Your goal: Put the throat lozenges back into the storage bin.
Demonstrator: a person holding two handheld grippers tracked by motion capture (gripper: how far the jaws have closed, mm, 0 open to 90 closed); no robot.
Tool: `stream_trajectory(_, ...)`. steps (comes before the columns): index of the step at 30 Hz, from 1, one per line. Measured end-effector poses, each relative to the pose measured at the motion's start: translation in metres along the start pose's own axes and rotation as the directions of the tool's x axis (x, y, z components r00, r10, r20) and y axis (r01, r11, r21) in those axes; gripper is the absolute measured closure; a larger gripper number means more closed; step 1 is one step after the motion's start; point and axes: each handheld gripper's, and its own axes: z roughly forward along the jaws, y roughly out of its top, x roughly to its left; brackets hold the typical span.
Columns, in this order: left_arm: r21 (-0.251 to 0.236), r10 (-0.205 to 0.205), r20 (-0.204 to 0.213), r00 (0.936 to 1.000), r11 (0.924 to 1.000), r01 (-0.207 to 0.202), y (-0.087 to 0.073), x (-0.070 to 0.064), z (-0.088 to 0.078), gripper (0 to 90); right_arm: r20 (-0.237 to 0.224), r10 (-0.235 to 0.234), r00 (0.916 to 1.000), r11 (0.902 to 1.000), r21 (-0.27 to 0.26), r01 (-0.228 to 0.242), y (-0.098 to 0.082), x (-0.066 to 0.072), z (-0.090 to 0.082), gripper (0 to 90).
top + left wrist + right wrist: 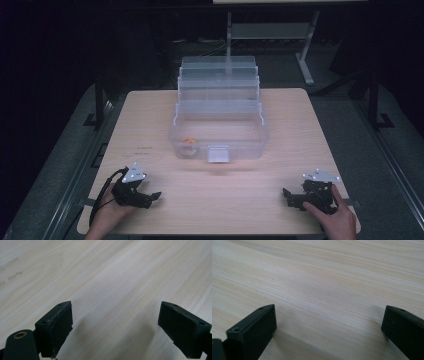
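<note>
Currently we hold both grippers low at the near edge of the table (pixel 150 130), jaws spread wide and empty: left gripper (pixel 150 197), right gripper (pixel 289 196). The clear box (pixel 218 131), lid tiers folded back, sits at table centre, ahead of and between them, its long axis left to right. A small orange item (pixel 188 140) lies inside at its left end, so we judge the left gripper nearer.

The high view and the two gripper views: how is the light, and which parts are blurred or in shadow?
High view: dark surroundings, table evenly lit, clear box hazy. Left gripper view: left gripper open, soft shadow under it, far wood blurred. Right gripper view: right gripper open, grain sharp, shadow beside each jaw.
</note>
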Motion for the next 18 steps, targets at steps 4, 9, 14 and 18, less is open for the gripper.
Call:
stream_trajectory(4,0.005,-0.004,-0.01,0.9999,1.0,0.004,-0.008,-0.003,0.0,11.3,0.0,0.0,1.0,1.0,0.0,0.0,0.0,0.0,0.0,0.0)
stream_trajectory(9,-0.033,-0.037,-0.005,0.9993,0.9988,0.037,-0.015,-0.002,-0.001,11.1,0.0,0.001,1.0,1.0,0.0,-0.001,0.0,0.0,0.0,0.0)
stream_trajectory(14,-0.081,-0.044,0.003,0.999,0.9958,0.044,-0.022,-0.002,-0.001,10.9,0.0,0.001,1.0,1.0,-0.001,-0.001,0.0,0.0,0.0,0.0)
stream_trajectory(18,-0.08,-0.041,0.005,0.9991,0.9959,0.042,-0.022,-0.002,-0.001,10.9,0.0,0.0,1.0,1.0,-0.001,0.0,0.0,0.0,0.0,0.0)
